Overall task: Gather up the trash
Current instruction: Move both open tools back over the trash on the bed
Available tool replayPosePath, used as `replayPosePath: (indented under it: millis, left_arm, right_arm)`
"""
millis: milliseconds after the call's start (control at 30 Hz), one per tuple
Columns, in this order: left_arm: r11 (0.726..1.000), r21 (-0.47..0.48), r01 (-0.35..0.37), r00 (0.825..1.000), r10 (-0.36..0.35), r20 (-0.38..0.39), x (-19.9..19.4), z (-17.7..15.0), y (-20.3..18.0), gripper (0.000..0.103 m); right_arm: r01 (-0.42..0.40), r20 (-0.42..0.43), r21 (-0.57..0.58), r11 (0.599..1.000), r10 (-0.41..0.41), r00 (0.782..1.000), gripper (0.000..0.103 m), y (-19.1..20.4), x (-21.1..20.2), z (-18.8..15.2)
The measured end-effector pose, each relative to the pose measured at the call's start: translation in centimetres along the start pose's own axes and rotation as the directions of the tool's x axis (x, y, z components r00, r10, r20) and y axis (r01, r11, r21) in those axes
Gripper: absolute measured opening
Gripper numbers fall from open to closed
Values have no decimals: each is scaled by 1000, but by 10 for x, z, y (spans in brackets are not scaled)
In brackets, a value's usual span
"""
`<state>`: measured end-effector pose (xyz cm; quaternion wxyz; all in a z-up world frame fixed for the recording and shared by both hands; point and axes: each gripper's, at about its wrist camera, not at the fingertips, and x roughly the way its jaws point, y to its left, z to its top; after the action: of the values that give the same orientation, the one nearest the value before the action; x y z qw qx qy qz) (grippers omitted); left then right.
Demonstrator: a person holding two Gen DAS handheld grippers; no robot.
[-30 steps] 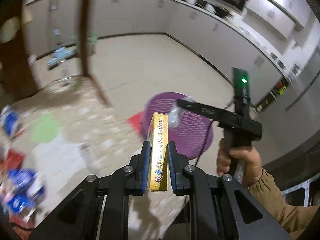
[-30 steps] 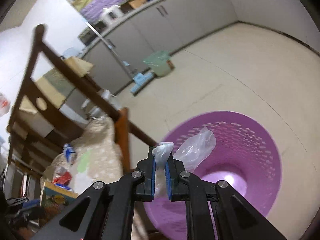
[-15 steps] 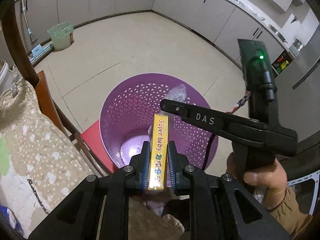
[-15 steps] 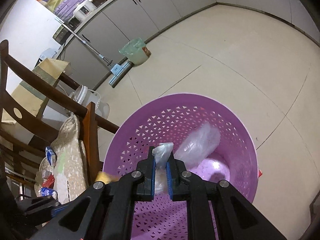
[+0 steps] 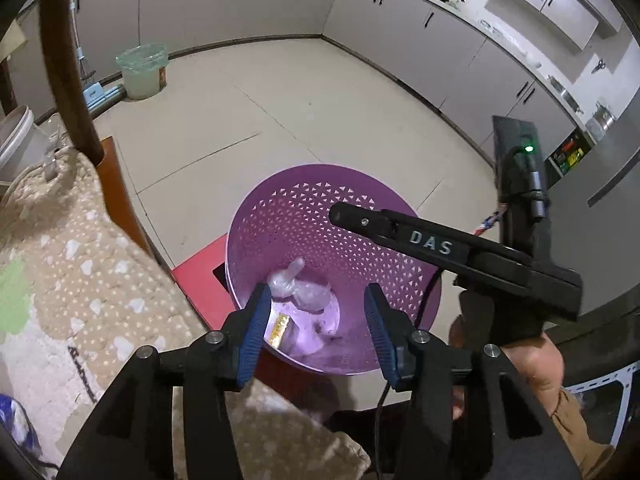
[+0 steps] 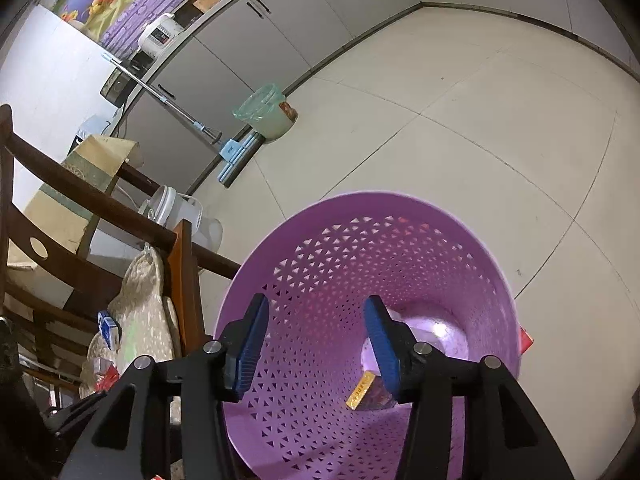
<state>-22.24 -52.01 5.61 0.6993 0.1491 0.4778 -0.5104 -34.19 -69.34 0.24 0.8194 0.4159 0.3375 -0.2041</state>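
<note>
A purple perforated basket [image 5: 304, 216] [image 6: 320, 264] stands on the floor right below both grippers. At its bottom lie a yellow box [image 5: 279, 327] [image 6: 361, 391] and a clear plastic bag [image 5: 298, 288] [image 6: 420, 330]. My left gripper [image 5: 316, 330] hangs over the basket's near rim, its jaws opening with nothing between the blue pads. My right gripper [image 6: 316, 344] is over the basket mouth too, jaws opening and empty. In the left wrist view the right gripper's body [image 5: 448, 246] reaches across the basket, with a hand [image 5: 532, 364] on its grip.
A wooden chair [image 6: 80, 236] draped with a beige spotted cloth [image 5: 68, 264] stands left of the basket. A red flat item [image 5: 202, 280] lies under the basket. A green-lined bin [image 5: 143, 70] and a mop [image 6: 180, 114] stand by the cabinets. Open tile floor lies beyond.
Both grippers came over the basket and opened. The yellow box left the left pads and the plastic bag left the right pads; both now lie at the basket's bottom.
</note>
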Motion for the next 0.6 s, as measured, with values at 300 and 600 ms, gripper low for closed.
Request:
replayPosePath:
  millis: [300, 600]
  left_arm:
    - [996, -21, -89, 995, 90, 42, -44, -34, 10, 61]
    - [969, -83, -233, 964, 241, 108, -122, -88, 59, 68]
  right_arm:
    - [0, 40, -78, 997, 3, 999, 57, 30, -3, -2]
    - [-17, 123, -211, 977, 44, 991, 63, 92, -11, -16]
